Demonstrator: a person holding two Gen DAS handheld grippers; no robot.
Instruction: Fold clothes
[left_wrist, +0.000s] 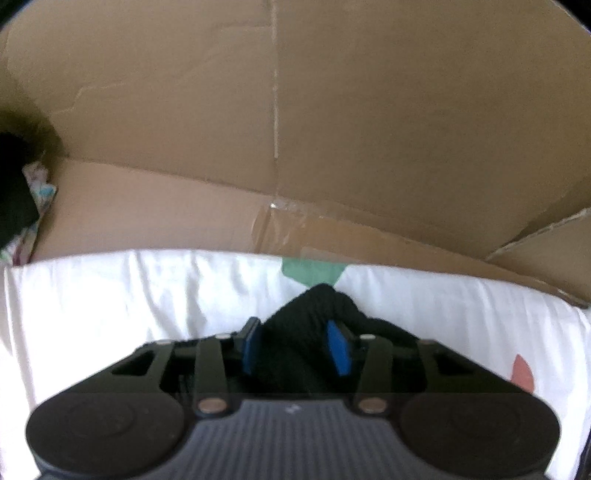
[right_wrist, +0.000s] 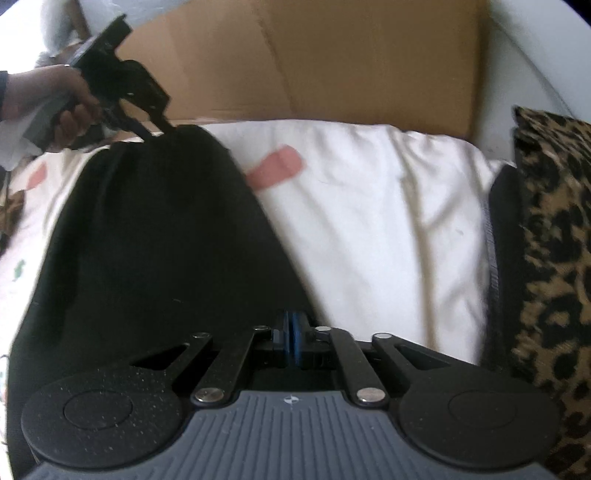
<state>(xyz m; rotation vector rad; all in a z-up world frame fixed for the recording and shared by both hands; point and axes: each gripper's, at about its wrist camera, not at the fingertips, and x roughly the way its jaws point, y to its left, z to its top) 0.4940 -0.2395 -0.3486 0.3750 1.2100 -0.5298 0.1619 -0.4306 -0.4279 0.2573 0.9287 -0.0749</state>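
At the centre of my left wrist view, the left gripper (left_wrist: 297, 347) has its blue pads (left_wrist: 339, 349) set apart with a bunch of the black garment (left_wrist: 314, 314) between them; the cloth fills the gap and rises in a peak toward 12 o'clock, so I read it as pinched on that fabric, though the blur keeps me from seeing how firm the contact is. Under it lies a white sheet (left_wrist: 129, 295) with a green patch (left_wrist: 312, 271) just past the peak at 12 o'clock and a pink one (left_wrist: 522, 371) out at 3 o'clock. Beyond the sheet, from 9 round to 3 o'clock, stands a brown cardboard panel (left_wrist: 369, 129) with a taped seam running down its middle. From my right wrist view, the right gripper (right_wrist: 293, 339) has its blue pads pressed together at the near edge of the same black garment (right_wrist: 155, 240), and I cannot tell for sure whether cloth sits between them. The garment stretches away from that gripper toward 11 o'clock, where the left gripper (right_wrist: 162, 127) meets its far corner, held in the person's left hand (right_wrist: 55, 99). At 1 o'clock the white sheet (right_wrist: 388, 206) carries a pink patch (right_wrist: 277, 166), and at 3 o'clock a leopard-print cushion (right_wrist: 554, 240) lies beside it, with a black strip (right_wrist: 504, 240) between them.
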